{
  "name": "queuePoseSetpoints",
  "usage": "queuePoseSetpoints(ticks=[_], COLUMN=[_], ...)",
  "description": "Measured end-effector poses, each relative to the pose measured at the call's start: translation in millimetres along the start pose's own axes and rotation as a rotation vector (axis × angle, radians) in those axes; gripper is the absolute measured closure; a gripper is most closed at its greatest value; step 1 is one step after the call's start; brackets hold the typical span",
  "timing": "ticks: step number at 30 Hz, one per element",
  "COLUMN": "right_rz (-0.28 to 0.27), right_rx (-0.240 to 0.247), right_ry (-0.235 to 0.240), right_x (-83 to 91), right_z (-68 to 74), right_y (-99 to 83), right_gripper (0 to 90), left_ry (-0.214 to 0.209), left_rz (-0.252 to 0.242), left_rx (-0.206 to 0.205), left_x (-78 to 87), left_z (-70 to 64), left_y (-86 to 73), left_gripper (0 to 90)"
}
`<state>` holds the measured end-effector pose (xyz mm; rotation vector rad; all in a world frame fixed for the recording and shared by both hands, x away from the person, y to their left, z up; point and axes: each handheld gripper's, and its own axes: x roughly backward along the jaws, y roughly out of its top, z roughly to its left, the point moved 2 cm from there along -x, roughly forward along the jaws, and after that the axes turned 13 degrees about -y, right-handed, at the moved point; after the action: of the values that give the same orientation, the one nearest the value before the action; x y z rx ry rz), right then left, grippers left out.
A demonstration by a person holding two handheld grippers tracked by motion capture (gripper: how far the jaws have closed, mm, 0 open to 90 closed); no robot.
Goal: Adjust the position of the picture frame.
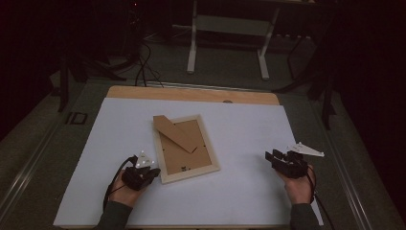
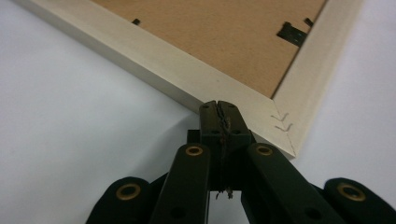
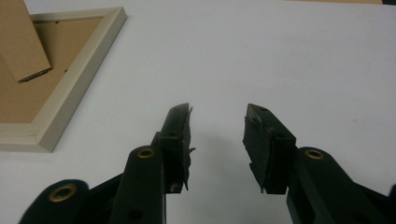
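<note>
A pale wooden picture frame (image 1: 186, 146) lies face down on the white sheet, its brown backing board up and its cardboard stand (image 1: 175, 132) folded out across it. My left gripper (image 1: 153, 173) is shut, its tips pressed together right at the frame's near left corner (image 2: 261, 112), touching or almost touching the wood. My right gripper (image 1: 270, 155) stands open over bare sheet at the right, well away from the frame (image 3: 65, 100), with nothing between its jaws.
The white sheet (image 1: 239, 139) covers a wooden table whose far edge (image 1: 191, 94) shows as a bare strip. Small black turn clips (image 2: 292, 32) hold the backing board. Beyond the table stand a white-legged desk (image 1: 230, 28) and loose cables on the floor.
</note>
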<state>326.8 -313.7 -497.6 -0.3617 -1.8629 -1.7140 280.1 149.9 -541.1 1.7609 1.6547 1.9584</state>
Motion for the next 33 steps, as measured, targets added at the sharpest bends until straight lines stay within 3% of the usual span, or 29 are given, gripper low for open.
queuePoseSetpoints(ticks=[29,33], right_rz=[0.008,0.002], right_rx=[0.027,0.019], right_ry=[0.053,0.079], right_x=[-1.1,0.3], right_z=[13.3,16.9], right_y=[-1.6,-0.3], right_gripper=[65.3,66.4], left_ry=[-0.035,-0.037], left_rz=[0.024,0.023], left_rx=[-0.087,-0.093], left_x=[-16.9,-18.1], left_z=[-22.9,-23.5], left_y=[10.4,11.2], left_gripper=[90.0,90.0])
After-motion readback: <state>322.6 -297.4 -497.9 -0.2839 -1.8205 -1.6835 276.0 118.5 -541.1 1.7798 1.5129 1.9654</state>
